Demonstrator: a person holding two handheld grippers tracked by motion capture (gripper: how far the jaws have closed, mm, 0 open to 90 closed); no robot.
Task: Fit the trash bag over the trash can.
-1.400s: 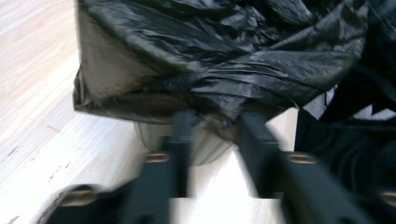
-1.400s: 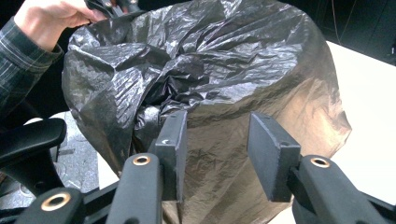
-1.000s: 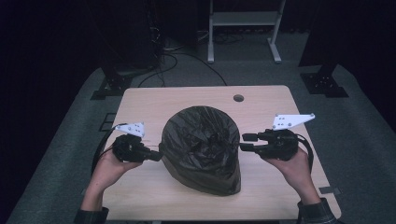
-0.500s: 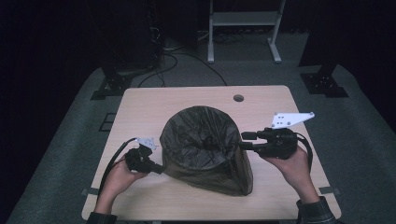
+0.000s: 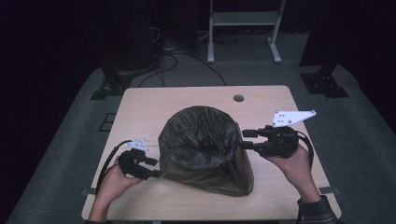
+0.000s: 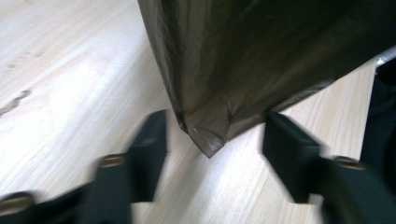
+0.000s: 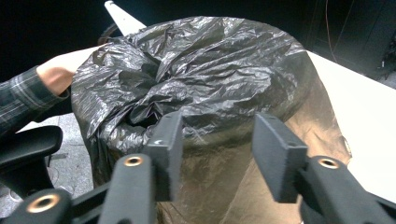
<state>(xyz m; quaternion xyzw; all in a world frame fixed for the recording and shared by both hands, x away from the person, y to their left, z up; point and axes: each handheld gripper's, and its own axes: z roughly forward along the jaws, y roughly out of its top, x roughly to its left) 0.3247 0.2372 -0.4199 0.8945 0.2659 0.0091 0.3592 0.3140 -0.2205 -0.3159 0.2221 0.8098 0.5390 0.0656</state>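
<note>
- A dark plastic bag (image 5: pixel 205 149), crumpled and glossy, stands on the pale wooden bench (image 5: pixel 154 105), draped over something bulky so that it forms a rounded mound with a hollow at the top.
- The left gripper (image 5: pixel 152 168) is low at the bag's near left corner, just above the bench surface, held in the person's left hand (image 5: pixel 114 179).
- In the left gripper view its jaws stand apart and have just been opening; the bag's pointed bottom corner (image 6: pixel 208 140) hangs in the gap between them, nearer the left-hand jaw, and neither pad presses on it.
- Above that corner the bag's translucent brown wall rises from between the jaws to the top of the view; bare bench shows to either side of and below the jaws.
- The right gripper (image 5: pixel 245 139) is held level at the bag's upper right rim by the right hand (image 5: pixel 289 165), with its grey plate (image 5: pixel 293 116) standing up above it.
- Its jaws have just been opening too and stand apart; in the right gripper view (image 7: pixel 217 149) the bag's upper wall lies straight ahead of them and spans the gap, but whether any film sits between the pads I cannot tell.
- Beyond those jaws the wrinkled top of the bag rises, and to their far left a checked sleeve (image 7: pixel 21 100) shows.
</note>
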